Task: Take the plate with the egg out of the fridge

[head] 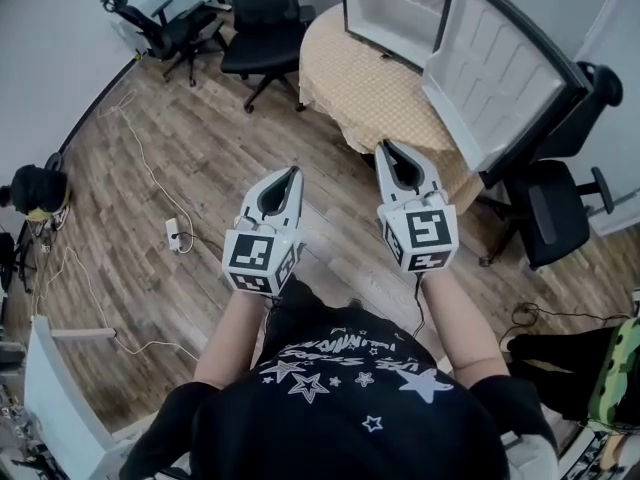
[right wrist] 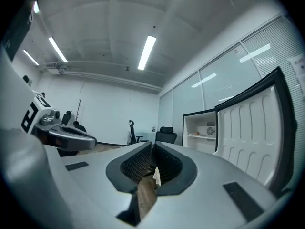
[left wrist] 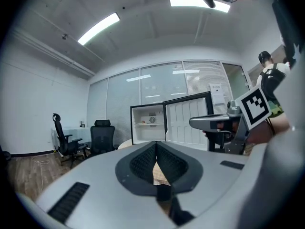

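Observation:
A small fridge (head: 372, 30) stands open on a round table at the top of the head view, its door (head: 490, 78) swung out to the right. On its white shelf (right wrist: 206, 136) lie small things, one round and one orange, too small to name. My left gripper (head: 293, 171) and right gripper (head: 384, 146) hover side by side over the floor, short of the table, pointing toward the fridge. Both are shut with nothing between the fingers. The left gripper view shows its tips (left wrist: 156, 143) meeting, and the right gripper view shows the same (right wrist: 152, 144).
The round table (head: 350, 83) carries a beige cloth. Two black office chairs (head: 265, 28) stand at the back left, and another chair (head: 555, 203) sits to the right under the fridge door. A cable and power strip (head: 172, 232) lie on the wooden floor at left.

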Demonstrator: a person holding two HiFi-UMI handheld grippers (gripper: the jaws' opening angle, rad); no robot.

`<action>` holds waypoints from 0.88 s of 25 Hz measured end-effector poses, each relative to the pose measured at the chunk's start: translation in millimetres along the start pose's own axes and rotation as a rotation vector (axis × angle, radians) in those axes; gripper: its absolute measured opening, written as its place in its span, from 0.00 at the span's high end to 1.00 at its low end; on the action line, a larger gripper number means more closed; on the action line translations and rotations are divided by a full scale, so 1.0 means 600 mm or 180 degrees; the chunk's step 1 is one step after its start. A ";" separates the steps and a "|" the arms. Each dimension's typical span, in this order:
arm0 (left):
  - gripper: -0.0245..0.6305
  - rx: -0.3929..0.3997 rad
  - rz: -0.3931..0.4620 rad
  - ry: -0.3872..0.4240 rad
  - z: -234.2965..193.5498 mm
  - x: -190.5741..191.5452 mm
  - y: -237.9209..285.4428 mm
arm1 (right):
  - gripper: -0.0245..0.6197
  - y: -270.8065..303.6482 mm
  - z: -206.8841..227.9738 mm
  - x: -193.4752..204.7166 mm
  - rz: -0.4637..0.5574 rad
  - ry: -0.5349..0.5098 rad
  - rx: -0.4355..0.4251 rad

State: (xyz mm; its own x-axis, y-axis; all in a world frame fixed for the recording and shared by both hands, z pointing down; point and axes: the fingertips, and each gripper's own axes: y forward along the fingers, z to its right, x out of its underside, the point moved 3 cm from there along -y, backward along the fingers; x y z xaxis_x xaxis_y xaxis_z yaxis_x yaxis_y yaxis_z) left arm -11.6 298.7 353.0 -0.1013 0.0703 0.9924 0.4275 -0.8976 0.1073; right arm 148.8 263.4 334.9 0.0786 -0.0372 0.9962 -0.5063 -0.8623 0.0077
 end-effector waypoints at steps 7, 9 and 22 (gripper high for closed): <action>0.96 -0.0039 -0.0034 -0.0180 -0.041 0.037 0.009 | 0.89 0.072 -0.042 0.064 -0.0368 0.0119 0.0149; 0.96 -0.0058 -0.0079 -0.0145 -0.060 0.047 0.020 | 0.89 0.091 -0.056 0.076 -0.0404 0.0135 0.0137; 0.95 0.0083 -0.0148 -0.0288 -0.204 0.067 0.179 | 0.89 0.284 -0.061 0.098 -0.0532 0.0006 0.0002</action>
State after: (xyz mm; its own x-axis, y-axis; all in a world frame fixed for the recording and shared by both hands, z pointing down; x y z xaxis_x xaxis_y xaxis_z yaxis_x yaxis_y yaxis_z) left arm -79.6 151.6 396.7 -0.0406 0.1516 0.9876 0.4476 -0.8809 0.1536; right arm 35.7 132.5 397.6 0.1601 0.1076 0.9812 -0.4859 -0.8567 0.1732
